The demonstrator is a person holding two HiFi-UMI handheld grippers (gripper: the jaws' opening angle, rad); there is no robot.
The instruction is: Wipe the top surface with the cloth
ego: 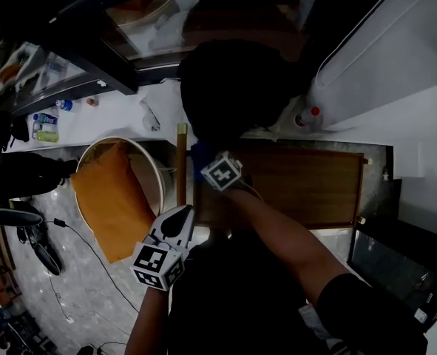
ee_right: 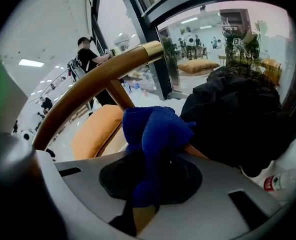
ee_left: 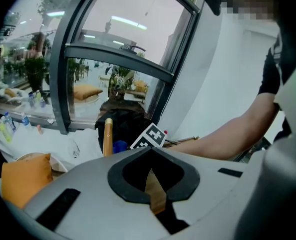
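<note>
We hold the cloth [ee_right: 155,131] clenched in our right gripper [ee_right: 155,156], and the blue wad bulges out ahead of its jaws. A wooden rail [ee_right: 87,84] arches just to its left and a black bag [ee_right: 233,114] sits just ahead to its right. Our left gripper [ee_left: 150,153], jaws closed together on nothing, hangs behind and left of the right one by the wooden top [ego: 307,187], an orange cushion [ego: 111,198] to its left.

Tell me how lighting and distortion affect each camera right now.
Head view: dim and underexposed, the wooden top readable, surroundings mostly shadow. Left gripper view: bright backlight from the window, fisheye bending its frame. Right gripper view: blue cloth sharp in the jaws, corners vignetted black.
</note>
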